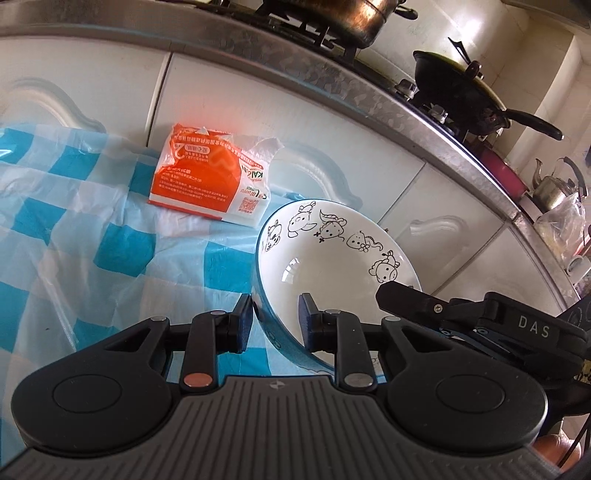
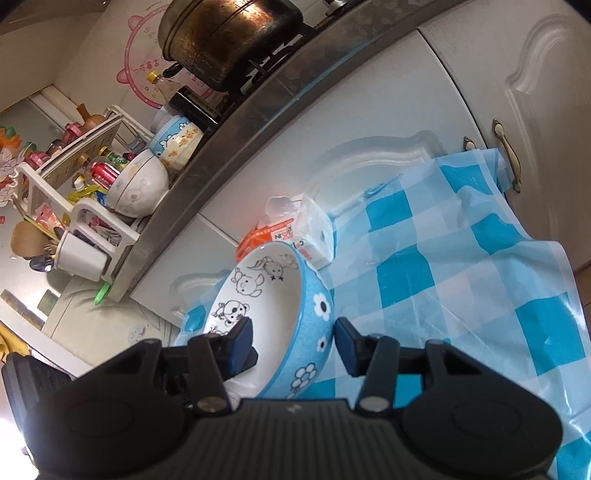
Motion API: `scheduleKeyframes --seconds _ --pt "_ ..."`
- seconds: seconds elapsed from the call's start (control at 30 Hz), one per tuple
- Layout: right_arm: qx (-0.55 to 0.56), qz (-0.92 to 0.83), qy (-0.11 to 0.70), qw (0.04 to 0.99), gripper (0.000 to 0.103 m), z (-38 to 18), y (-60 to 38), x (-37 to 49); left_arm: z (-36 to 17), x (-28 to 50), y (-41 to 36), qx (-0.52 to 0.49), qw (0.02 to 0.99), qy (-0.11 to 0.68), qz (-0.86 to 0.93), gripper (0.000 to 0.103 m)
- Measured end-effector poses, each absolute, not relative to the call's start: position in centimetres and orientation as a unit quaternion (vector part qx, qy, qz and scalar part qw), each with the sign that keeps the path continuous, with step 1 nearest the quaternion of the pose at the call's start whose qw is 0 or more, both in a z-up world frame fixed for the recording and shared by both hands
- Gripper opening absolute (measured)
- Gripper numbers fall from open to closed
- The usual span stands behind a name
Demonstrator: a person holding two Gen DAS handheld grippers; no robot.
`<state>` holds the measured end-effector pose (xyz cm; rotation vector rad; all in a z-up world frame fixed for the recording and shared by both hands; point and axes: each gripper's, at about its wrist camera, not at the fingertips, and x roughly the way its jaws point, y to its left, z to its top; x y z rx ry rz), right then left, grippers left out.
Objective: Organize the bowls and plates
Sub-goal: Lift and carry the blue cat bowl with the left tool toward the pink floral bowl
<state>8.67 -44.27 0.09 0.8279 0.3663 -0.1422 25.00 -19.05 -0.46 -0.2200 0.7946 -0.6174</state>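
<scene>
Here, the left hand-held gripper [image 1: 275, 323] is straddling the near wall of the bowl [image 1: 332, 254], one pad outside the blue rim and the other inside against the white glaze; the outer pad looks to be touching, but whether the jaws are pressing firmly is hard to tell. The bowl is sitting tilted on the table [image 1: 92, 236], which is wearing a blue-and-white checked plastic cover, and black cartoon animals are running around its inner wall. The right hand-held gripper [image 2: 293, 341] is reaching over the opposite side of the same bowl [image 2: 258, 295], its jaws spread: the left pad is lying inside the bowl, while the right pad is standing slightly apart from the flowered blue outer wall. An orange-and-white packet [image 1: 210, 177] is lying on the cover just beyond the bowl. Behind, white cabinet doors [image 1: 258, 107] are rising to a steel counter edge [image 1: 332, 74], where a dark wok [image 1: 458, 96] and a metal pot [image 1: 332, 14] are resting on the stove.
</scene>
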Motion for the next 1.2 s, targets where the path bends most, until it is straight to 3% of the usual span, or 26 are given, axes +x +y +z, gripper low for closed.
scheduleKeyframes --seconds 0.77,1.2 --pt "0.391 -0.038 0.147 0.908 0.049 2.7 -33.8 0.2 4.5 13.1 -11.3 -0.107 0.888 0.329 -0.304 0.026" --pt "0.385 -0.028 0.154 0.910 0.050 1.0 -26.4 -4.1 2.5 7.6 -6.0 -0.127 0.887 0.339 -0.286 0.026"
